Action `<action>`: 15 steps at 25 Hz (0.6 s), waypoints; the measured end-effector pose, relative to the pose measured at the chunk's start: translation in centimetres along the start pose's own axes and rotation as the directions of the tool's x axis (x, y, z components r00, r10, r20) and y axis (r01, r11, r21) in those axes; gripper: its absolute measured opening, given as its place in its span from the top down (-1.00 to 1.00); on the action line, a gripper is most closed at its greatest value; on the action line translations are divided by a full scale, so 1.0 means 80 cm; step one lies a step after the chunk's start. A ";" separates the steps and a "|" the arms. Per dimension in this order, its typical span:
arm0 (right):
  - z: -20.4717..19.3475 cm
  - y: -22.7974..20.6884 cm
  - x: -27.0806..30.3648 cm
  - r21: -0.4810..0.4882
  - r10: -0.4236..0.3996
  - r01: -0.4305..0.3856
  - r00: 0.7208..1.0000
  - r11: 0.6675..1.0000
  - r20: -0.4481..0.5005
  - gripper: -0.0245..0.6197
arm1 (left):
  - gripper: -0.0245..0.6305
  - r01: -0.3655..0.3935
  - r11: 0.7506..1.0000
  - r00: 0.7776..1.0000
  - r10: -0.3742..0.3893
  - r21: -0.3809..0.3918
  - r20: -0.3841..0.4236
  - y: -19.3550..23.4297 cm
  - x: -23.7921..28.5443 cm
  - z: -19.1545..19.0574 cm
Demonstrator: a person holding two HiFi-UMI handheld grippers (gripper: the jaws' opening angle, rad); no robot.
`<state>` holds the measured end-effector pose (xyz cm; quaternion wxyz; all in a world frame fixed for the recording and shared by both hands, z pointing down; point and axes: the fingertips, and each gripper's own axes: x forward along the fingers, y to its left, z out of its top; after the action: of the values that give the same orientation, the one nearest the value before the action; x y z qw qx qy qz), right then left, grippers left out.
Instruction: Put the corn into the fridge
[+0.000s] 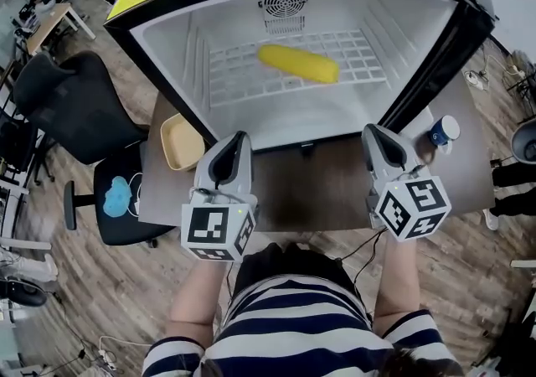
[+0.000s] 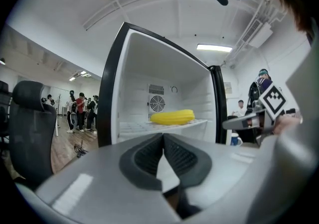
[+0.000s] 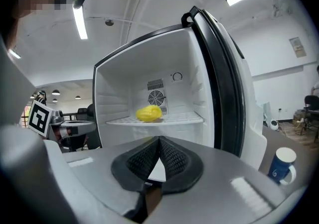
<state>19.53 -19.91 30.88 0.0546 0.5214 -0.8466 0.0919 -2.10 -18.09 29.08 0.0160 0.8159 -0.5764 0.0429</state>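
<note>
Both clenched shut and empty: left tongs (image 1: pixel 240 139), right tongs (image 1: pixel 374 132), held before open fridge (image 1: pixel 167 40). Corn (image 1: pixel 298 64) already lying on shelf (image 1: pixel 234 82) inside, well apart from both. Risks: clipping mug (image 1: pixel 444 130) beside door (image 1: pixel 444 61) on closing; rolling corn by slamming.

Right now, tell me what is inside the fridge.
One corn cob lies on the white wire shelf, with a fan vent behind it. The space under the shelf is mostly covered by it.
</note>
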 end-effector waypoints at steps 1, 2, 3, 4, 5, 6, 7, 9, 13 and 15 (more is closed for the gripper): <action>-0.006 -0.002 0.000 0.011 -0.001 0.001 1.000 1.000 -0.005 0.95 | 0.93 -0.006 1.000 1.000 0.006 0.000 -0.008 0.002 -0.001 -0.005; -0.012 -0.003 -0.001 0.021 -0.003 0.003 1.000 1.000 -0.011 0.95 | 0.93 -0.012 1.000 1.000 0.012 -0.001 -0.015 0.005 -0.002 -0.010; -0.017 -0.004 -0.001 0.026 -0.006 0.007 1.000 1.000 -0.018 0.95 | 0.93 -0.018 1.000 1.000 0.018 -0.003 -0.021 0.007 -0.003 -0.013; -0.021 -0.005 -0.001 0.029 -0.012 0.012 1.000 0.999 -0.026 0.95 | 0.93 -0.023 1.000 0.999 0.023 -0.005 -0.026 0.009 -0.005 -0.016; -0.025 -0.006 -0.002 0.030 -0.018 0.019 0.999 0.999 -0.034 0.95 | 0.93 -0.028 1.000 0.999 0.028 -0.007 -0.030 0.011 -0.006 -0.018; -0.028 -0.007 -0.003 0.027 -0.023 0.024 0.999 0.999 -0.041 0.95 | 0.93 -0.033 0.999 0.999 0.033 -0.009 -0.034 0.012 -0.008 -0.020; -0.030 -0.007 -0.004 0.023 -0.026 0.027 0.999 0.999 -0.047 0.95 | 0.93 -0.037 0.999 0.999 0.036 -0.011 -0.037 0.013 -0.009 -0.022; -0.032 -0.004 -0.006 0.012 -0.028 0.029 0.998 1.000 -0.055 0.95 | 0.93 -0.042 0.999 0.998 0.042 -0.014 -0.039 0.013 -0.012 -0.024; -0.031 0.003 -0.010 0.005 -0.030 0.030 0.998 1.000 -0.054 0.95 | 0.93 -0.046 0.999 0.998 0.045 -0.021 -0.043 0.013 -0.017 -0.025; -0.029 0.005 -0.010 0.012 -0.028 0.028 0.998 1.000 -0.050 0.95 | 0.93 -0.049 0.999 0.998 0.048 -0.024 -0.046 0.014 -0.018 -0.025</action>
<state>19.52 -18.57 33.00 0.0737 0.5311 -0.8370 0.1094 -3.77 -16.98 30.90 0.0382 0.8002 -0.5960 0.0543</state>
